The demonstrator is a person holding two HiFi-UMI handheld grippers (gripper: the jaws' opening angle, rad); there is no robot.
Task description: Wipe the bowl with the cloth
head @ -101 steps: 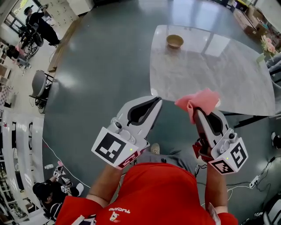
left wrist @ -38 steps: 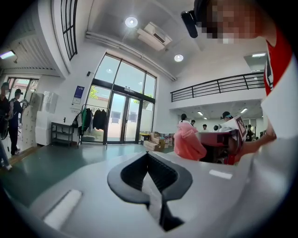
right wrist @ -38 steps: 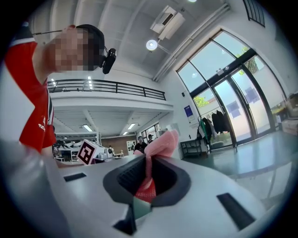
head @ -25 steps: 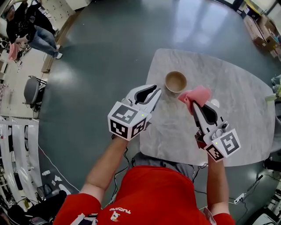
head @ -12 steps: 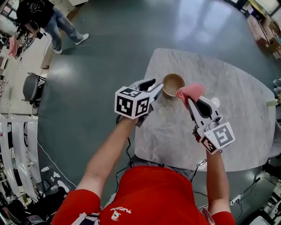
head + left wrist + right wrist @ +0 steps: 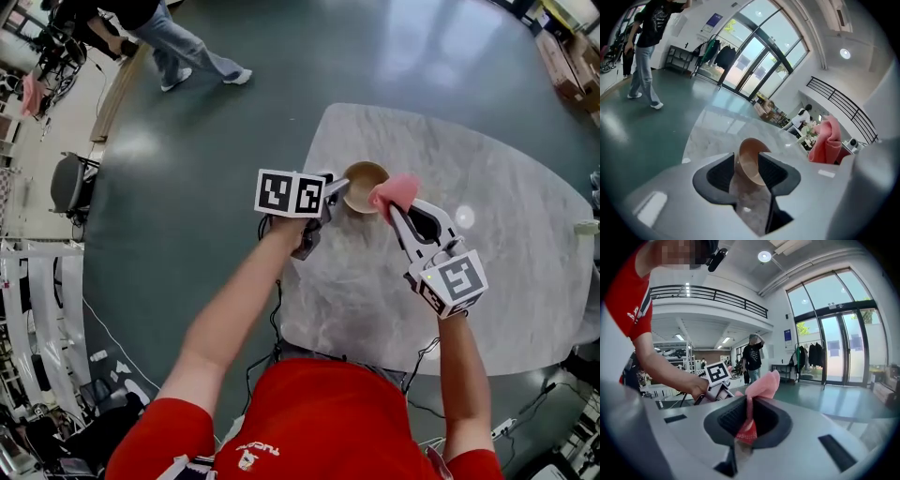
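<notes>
A brown bowl [image 6: 366, 184] stands on the marble table [image 6: 497, 244] near its far left edge. My left gripper [image 6: 334, 194] sits at the bowl's left rim. Its jaws have just been opening and stand open, with the bowl's [image 6: 749, 157] near rim between the fingertips and no pad pressing on it. My right gripper [image 6: 393, 210] is shut on a pink cloth [image 6: 395, 190], which hangs over the bowl's right rim. In the right gripper view the cloth [image 6: 761, 386] sticks up from between the pads, and the left gripper's marker cube [image 6: 717, 372] shows just beyond.
A person [image 6: 183, 42] walks over the green floor at the far left. A grey chair [image 6: 70, 187] stands by the left wall. The table reaches right and toward me from the bowl. Glass doors [image 6: 843, 348] close the hall.
Both grippers have come forward and down to the bowl. The left one rolled and its jaws opened. The cloth now touches the bowl's right rim. The person behind walked to the right.
</notes>
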